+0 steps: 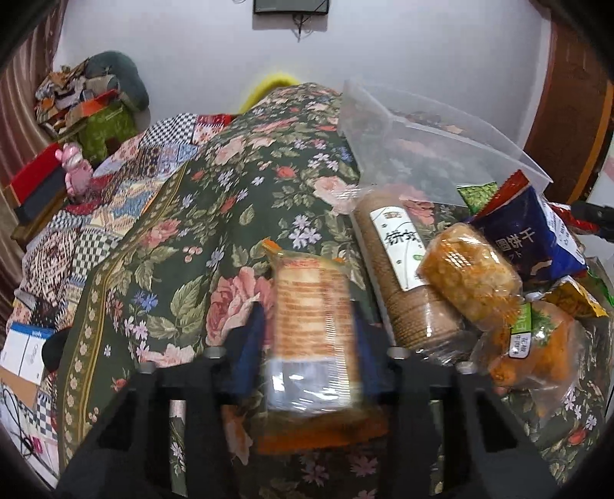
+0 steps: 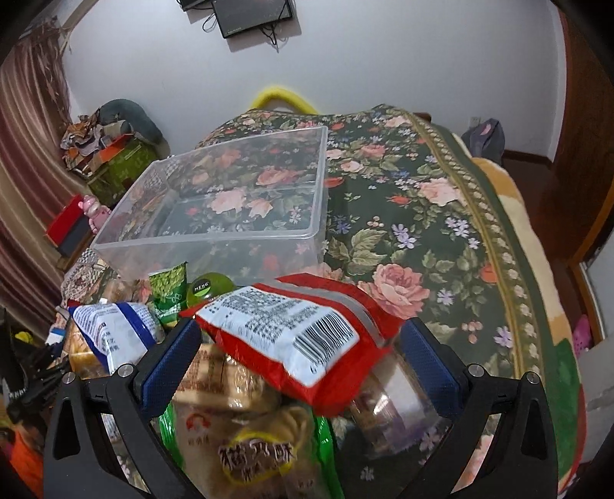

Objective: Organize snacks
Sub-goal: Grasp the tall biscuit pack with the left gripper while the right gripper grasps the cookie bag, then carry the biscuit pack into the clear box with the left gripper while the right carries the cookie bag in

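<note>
A: Listing item one: cracker pack [image 1: 312,307], clear wrap with orange ends, a stack of pale round crackers inside. Location?

B: Between the blue pads of the left tongs [image 1: 311,337], which are clamped on its two sides. It lies lengthwise on the floral cloth [image 1: 215,215], the near end blurred.

A: Item two?

B: Red snack bag [image 2: 303,337], back side up, white panel with barcode. It lies on top of the snack heap, between the pads of the right tongs [image 2: 303,353]. Those tongs stand wide apart; neither pad presses on the bag.

A: Remaining snacks?

B: Seen from the left wrist: brown biscuit roll [image 1: 406,268] with a white label, just right of the cracker pack; orange-wrapped cake [image 1: 472,276] leaning on that roll; dark blue bag [image 1: 533,234] behind it; a second orange packet [image 1: 529,345] with a green label nearest the camera. Seen from the right wrist: green-edged pastry bag [image 2: 253,441] under the red bag, small green packet [image 2: 169,288], green round lid [image 2: 209,288].

A: Container?

B: Clear plastic bin [image 2: 215,240], nothing in it, standing on the cloth just beyond the heap.

A: Surroundings?

B: Patchwork quilt [image 1: 126,184] left of the cloth, pink figurine [image 1: 75,172], white wall [image 2: 383,57] with a dark screen [image 2: 249,15].
</note>
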The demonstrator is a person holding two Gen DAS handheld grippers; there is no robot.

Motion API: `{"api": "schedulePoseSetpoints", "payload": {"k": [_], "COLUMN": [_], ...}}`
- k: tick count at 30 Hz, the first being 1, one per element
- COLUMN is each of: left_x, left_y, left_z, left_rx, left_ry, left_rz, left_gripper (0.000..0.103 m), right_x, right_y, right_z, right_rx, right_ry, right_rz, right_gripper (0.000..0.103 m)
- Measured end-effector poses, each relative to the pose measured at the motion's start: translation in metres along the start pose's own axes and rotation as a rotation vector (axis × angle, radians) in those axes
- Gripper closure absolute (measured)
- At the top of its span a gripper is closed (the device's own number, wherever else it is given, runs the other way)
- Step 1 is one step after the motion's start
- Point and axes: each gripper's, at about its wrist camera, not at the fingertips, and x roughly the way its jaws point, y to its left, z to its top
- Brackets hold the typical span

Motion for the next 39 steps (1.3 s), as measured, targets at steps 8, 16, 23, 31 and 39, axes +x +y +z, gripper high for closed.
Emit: {"api": "schedulePoseSetpoints", "payload": {"k": [8, 16, 23, 31, 39], "left_x": [-0.012, -0.042, -0.055, -0.066, -0.082], "left_y": [0.003, -0.006, -0.017, -0.025, -0.04], "left_z": [0.008, 0.012, 0.015, 0.025, 0.04], "left_rx": [-0.015, 0.005, 0.026, 0.035, 0.055], "left_ry": [-0.028, -0.066, -0.078, -0.102, -0.142], "left_rz": [0.006, -0.017, -0.034, -0.055, -0.095], "left_gripper": [0.068, 0.068, 0.068, 0.068, 0.068], "right_x": [-0.017, -0.02, 0.005, -0.002, -0.029], "right_y": [0.012, 0.033, 0.029, 0.013, 0.02], "right_z": [-0.019, -0.044, -0.049, -0.051, -0.051], "right_rx": [-0.065, -0.117, -0.08, -0.025, -0.051], "right_ry": [0.03, 0.092, 0.152, 0.129, 0.095], "right_rz": [-0.017, 0.033, 0.008, 0.022, 0.029], "right_gripper": [0.0, 0.0, 0.006, 0.038, 0.054]}}
